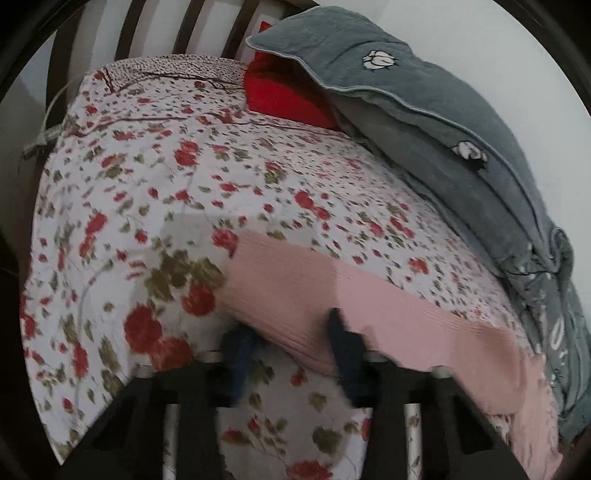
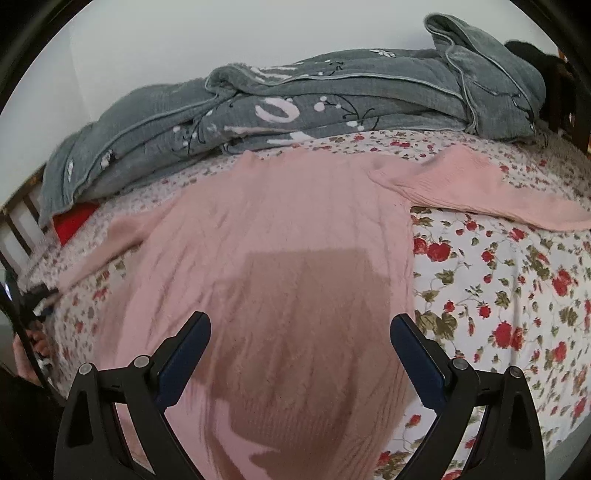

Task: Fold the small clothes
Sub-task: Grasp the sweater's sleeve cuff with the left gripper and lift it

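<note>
A pink knit sweater (image 2: 280,229) lies flat on the floral bed sheet (image 2: 517,295), body toward me, one sleeve (image 2: 480,184) spread to the right, the other (image 2: 110,240) to the left. My right gripper (image 2: 301,332) is open and empty, hovering over the sweater's body. In the left wrist view my left gripper (image 1: 288,332) is open; the end of a pink sleeve (image 1: 295,295) lies between its blue fingers, which are blurred.
A grey quilt (image 2: 314,103) is heaped along the far side by the wall, also in the left wrist view (image 1: 443,122). A red pillow (image 1: 284,92) lies under it. Dark headboard slats (image 1: 192,29) stand behind.
</note>
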Motion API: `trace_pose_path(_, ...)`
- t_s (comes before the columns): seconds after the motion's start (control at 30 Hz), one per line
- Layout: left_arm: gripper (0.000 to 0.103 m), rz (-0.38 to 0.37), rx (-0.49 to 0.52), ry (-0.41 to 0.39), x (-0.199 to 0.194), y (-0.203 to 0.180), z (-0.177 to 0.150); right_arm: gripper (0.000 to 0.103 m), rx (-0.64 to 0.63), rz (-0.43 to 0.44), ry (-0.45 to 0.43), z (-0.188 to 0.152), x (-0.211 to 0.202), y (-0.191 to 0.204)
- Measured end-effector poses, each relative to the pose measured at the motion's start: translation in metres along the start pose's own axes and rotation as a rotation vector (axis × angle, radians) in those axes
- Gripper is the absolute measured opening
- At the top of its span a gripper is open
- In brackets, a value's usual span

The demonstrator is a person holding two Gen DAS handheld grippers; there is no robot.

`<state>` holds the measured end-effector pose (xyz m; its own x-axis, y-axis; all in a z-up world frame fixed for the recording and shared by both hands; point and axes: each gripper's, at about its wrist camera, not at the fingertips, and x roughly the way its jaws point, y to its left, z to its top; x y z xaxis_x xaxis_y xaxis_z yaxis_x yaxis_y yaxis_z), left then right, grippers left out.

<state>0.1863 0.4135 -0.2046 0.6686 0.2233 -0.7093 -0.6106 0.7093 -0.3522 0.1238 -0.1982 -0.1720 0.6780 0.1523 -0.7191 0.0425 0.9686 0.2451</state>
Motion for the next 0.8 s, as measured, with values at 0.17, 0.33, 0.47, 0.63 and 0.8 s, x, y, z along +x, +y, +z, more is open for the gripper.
trace_pose_path(0.17,0.007,0.035,0.088,-0.051,-0.024,-0.025,0.013,0.097,0.038,0.04,-0.008,0.011,0.0,-0.012)
trace_pose_path(0.33,0.007,-0.02,0.192,-0.136,-0.065,-0.09,0.021,0.097,0.02,0.035,-0.044,0.026,-0.008,-0.024)
trace_pose_path(0.47,0.007,-0.114,0.277,-0.174,-0.094,-0.163,0.011,0.097,0.013,0.017,-0.078,0.034,-0.018,-0.044)
trace_pose_path(0.63,0.007,-0.243,0.399,-0.166,-0.118,-0.265,-0.024,0.097,0.028,-0.012,-0.11,0.037,-0.032,-0.082)
trace_pose_path(0.8,0.007,-0.404,0.506,-0.077,-0.127,-0.368,-0.083,0.097,0.081,-0.025,-0.128,0.034,-0.046,-0.131)
